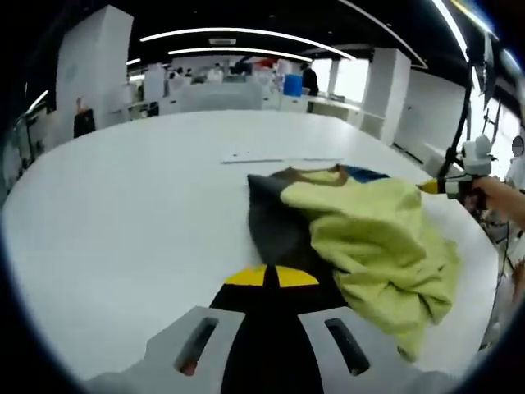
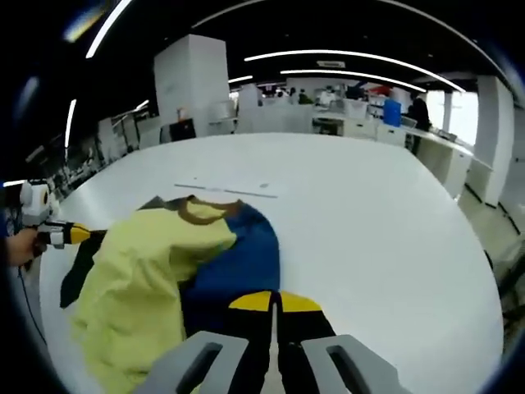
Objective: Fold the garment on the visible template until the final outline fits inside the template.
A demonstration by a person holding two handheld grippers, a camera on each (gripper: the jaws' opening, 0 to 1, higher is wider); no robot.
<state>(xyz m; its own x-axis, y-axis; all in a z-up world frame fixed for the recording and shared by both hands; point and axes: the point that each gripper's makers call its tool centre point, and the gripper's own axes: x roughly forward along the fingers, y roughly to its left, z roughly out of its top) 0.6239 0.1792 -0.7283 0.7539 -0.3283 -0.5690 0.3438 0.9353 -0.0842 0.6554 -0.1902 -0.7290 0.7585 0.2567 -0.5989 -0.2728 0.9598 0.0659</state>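
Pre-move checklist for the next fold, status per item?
1. Left tool shut on garment: ok, yellow tips closed on dark fabric.
2. Right tool shut on garment: ok, closed on the blue part.
3. Garment lying flat: not ok, bunched with the yellow-green panel heaped.
4. Template mark on table beyond the collar: ok; full outline cannot tell.
5. Garment fits the template: cannot tell.

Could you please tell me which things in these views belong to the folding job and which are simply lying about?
Part of the job:
- garment, a yellow-green, blue and dark top, bunched on the table
- left tongs, closed on its dark edge
- right tongs, closed on its blue part

Just lying about:
- thin strip beyond the garment
- desks and blue bin in the background
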